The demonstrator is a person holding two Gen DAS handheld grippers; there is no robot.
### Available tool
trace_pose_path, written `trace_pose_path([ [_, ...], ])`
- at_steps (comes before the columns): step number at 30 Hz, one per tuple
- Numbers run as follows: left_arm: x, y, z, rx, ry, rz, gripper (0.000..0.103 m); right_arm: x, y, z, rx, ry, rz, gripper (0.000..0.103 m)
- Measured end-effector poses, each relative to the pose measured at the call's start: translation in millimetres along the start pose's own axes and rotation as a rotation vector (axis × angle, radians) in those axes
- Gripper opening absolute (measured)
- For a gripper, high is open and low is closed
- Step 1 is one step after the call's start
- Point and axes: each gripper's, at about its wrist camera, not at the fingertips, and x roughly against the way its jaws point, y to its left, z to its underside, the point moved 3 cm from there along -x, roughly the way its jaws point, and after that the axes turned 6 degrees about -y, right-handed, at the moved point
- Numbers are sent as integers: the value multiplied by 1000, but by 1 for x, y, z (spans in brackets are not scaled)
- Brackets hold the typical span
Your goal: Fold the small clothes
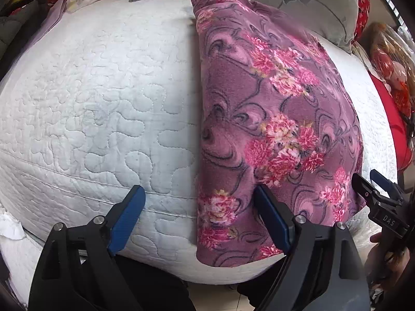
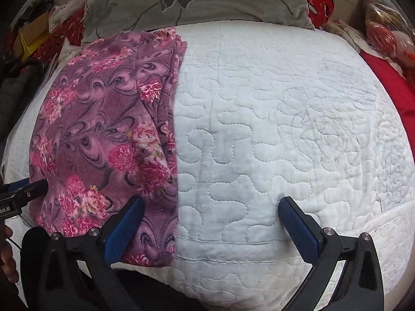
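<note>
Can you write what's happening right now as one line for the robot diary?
step: mid-fold | purple flowery cloth: folded strip on white quilt | left tongs: open | right tongs: open | holding: nothing

Free room and obstacles. White quilted mattress (image 2: 272,129): a broad bare surface right of the folded floral garment (image 2: 103,140), open to a wide-spread right gripper (image 2: 211,223). In the left wrist view, bare quilt (image 1: 98,108) also lies left of the garment (image 1: 272,119). Left gripper (image 1: 199,215), fingers spread, straddles the garment's left edge. Grey pillow (image 2: 197,2) bounds the far side; red bedding (image 2: 389,88) and a wrapped toy (image 2: 389,33) crowd the right margin.
</note>
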Motion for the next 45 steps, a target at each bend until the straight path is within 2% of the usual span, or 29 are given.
trace_pose_path([
  [7,1,5,-2,0,4,9,93,2,-5,6,-20,-10,-29,103],
  [10,5,10,-4,-10,-2,19,93,0,-2,0,10,30,-8,102],
  [12,15,17,-2,-17,-29,-7,93,4,-1,-6,9,55,43,103],
  [15,31,28,3,-23,-68,-39,93,28,2,-9,66,-17,128,103],
  [19,51,40,13,-4,-114,-81,93,56,15,-4,137,-70,135,103],
  [23,64,38,26,-20,-162,-121,93,74,32,3,156,-75,176,103],
  [25,71,30,32,-60,-189,-153,93,80,37,5,158,-74,174,103],
  [28,75,18,37,-124,-218,-191,93,95,45,11,149,-131,120,103],
  [37,84,-4,48,-166,-245,-180,93,123,55,21,206,-247,145,103],
  [45,87,-12,52,-168,-252,-175,93,127,50,20,203,-262,122,103],
])
